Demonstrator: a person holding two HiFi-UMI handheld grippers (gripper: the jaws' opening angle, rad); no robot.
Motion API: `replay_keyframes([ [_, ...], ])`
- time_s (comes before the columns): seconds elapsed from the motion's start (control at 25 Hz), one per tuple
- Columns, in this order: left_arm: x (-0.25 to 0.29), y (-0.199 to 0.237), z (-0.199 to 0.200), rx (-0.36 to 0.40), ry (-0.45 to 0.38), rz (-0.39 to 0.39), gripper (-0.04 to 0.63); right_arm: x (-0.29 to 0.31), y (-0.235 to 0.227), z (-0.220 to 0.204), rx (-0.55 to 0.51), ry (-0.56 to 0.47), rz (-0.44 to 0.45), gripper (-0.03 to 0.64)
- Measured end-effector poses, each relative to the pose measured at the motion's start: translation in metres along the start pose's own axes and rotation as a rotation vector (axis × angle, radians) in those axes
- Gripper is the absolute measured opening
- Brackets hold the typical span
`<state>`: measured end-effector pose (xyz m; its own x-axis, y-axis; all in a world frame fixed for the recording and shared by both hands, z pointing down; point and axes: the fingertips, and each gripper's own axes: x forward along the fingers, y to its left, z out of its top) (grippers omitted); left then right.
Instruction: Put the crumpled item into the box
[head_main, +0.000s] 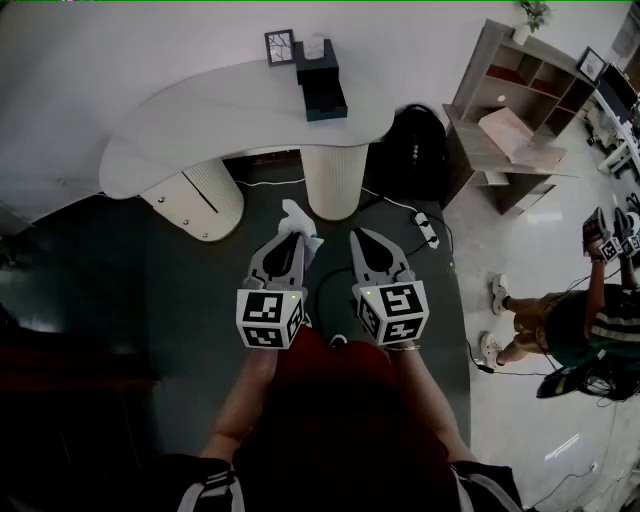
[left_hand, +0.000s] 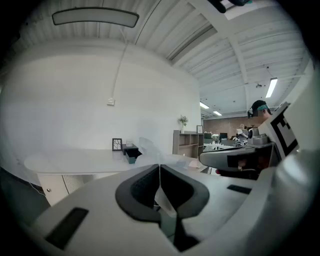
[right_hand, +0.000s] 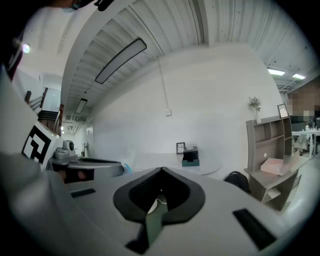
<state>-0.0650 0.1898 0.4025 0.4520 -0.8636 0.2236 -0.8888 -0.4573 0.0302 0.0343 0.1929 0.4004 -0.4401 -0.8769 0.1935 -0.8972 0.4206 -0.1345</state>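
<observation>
A white crumpled item (head_main: 298, 218) hangs from the tip of my left gripper (head_main: 293, 238), which is shut on it. In the left gripper view the item (left_hand: 145, 149) shows as a pale, thin wad rising from the closed jaws of the left gripper (left_hand: 159, 167). My right gripper (head_main: 358, 238) is beside it, shut and empty; the right gripper view shows its jaws (right_hand: 161, 170) pressed together. The dark teal box (head_main: 325, 100) stands on the white curved table (head_main: 200, 120), well ahead of both grippers, and appears small in both gripper views (left_hand: 131, 153) (right_hand: 190, 158).
A picture frame (head_main: 279, 47) and a black tissue holder (head_main: 315, 58) stand behind the box. Ribbed table pedestals (head_main: 335, 178) are just ahead. A black backpack (head_main: 415, 150), a power strip (head_main: 428, 228), a shelf unit (head_main: 520, 110) and another person (head_main: 565, 325) are to the right.
</observation>
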Motion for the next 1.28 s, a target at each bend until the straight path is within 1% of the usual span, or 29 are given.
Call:
replay_keyframes([
  [0.2, 0.003, 0.001, 0.005, -0.013, -0.012, -0.001, 0.031, 0.003, -0.002, 0.002, 0.007, -0.012, 0.008, 0.015],
  [0.56, 0.009, 0.003, 0.006, -0.012, 0.001, -0.004, 0.031, 0.010, -0.004, -0.002, 0.022, -0.001, 0.023, 0.015],
  [0.92, 0.014, 0.004, 0.000, -0.030, 0.009, -0.001, 0.031, 0.011, -0.007, -0.008, 0.053, 0.002, 0.027, 0.015],
  [1.28, 0.047, 0.035, 0.000, -0.051, 0.006, -0.004, 0.031, 0.047, -0.019, -0.006, 0.052, 0.015, 0.005, 0.015],
])
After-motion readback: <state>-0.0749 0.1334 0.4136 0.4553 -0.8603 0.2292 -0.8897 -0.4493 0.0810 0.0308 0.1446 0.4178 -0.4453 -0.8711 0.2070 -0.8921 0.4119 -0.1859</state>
